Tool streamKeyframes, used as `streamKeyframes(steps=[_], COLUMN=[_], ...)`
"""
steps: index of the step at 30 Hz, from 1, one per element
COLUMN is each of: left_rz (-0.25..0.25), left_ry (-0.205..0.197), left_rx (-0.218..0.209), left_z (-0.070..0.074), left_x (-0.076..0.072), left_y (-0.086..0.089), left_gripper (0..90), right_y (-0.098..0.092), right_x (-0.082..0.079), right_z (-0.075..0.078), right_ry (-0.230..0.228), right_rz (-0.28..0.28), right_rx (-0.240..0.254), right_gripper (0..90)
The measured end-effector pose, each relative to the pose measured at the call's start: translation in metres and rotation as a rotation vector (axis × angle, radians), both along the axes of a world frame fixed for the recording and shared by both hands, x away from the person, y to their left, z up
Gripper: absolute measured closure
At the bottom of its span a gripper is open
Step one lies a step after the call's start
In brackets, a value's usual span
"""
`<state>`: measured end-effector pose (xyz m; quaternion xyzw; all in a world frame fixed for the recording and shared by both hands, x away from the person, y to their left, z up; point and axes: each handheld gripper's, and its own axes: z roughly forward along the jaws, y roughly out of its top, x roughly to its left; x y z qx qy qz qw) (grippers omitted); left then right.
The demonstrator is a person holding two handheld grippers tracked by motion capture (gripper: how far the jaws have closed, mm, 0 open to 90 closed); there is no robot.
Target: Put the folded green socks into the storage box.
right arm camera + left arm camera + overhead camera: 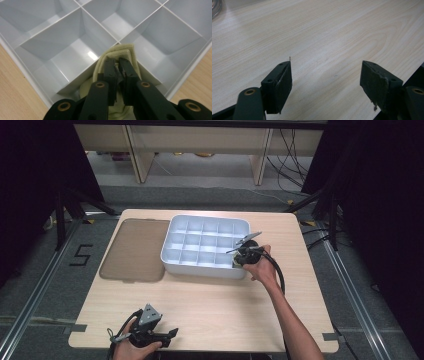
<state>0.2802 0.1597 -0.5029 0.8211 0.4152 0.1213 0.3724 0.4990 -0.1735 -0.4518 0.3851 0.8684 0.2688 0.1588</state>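
My right gripper [117,72] pinched a cream cloth [120,51] in the tray's [30,75] corner compartment at lower centre; my left gripper [325,80] sat spread.

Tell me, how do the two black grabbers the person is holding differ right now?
The left gripper has its jaws spread wide with nothing between them; the right gripper has its jaws nearly together, pinching a pale yellow cloth.
The left gripper hovers over bare wooden table near the front edge; the right gripper reaches into a corner compartment of the white divided tray.
Both have black jaws and are hand-held.
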Motion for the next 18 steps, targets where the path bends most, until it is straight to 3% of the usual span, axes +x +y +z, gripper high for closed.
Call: streamKeyframes(steps=[8,12,16,18], left_rz=[-0.016,0.004,0.006,-0.018], left_ry=[0.005,0.001,0.001,-0.004], left_rx=[0.004,-0.001,-0.008,0.013], left_z=[0.0003,0.0004,0.0005,0.0014], left_x=[-0.0001,-0.0004,-0.0007,0.0004], left_y=[0.0005,0.0001,-0.0005,0.0012], left_gripper=[25.3,25.3,25.3,25.3], right_y=[0.0051,0.0055,0.0025,-0.0020], right_x=[0.0018,0.0041,0.0027,0.0007], right_z=[-0.0052,-0.0079,-0.0036,0.0019], right_ry=[0.059,0.067,0.060,0.041], right_rz=[-0.009,-0.008,-0.018,-0.010], right_rx=[-0.040,-0.048,-0.015,0.016], right_gripper=[84.7,84.2,80.1,79.1])
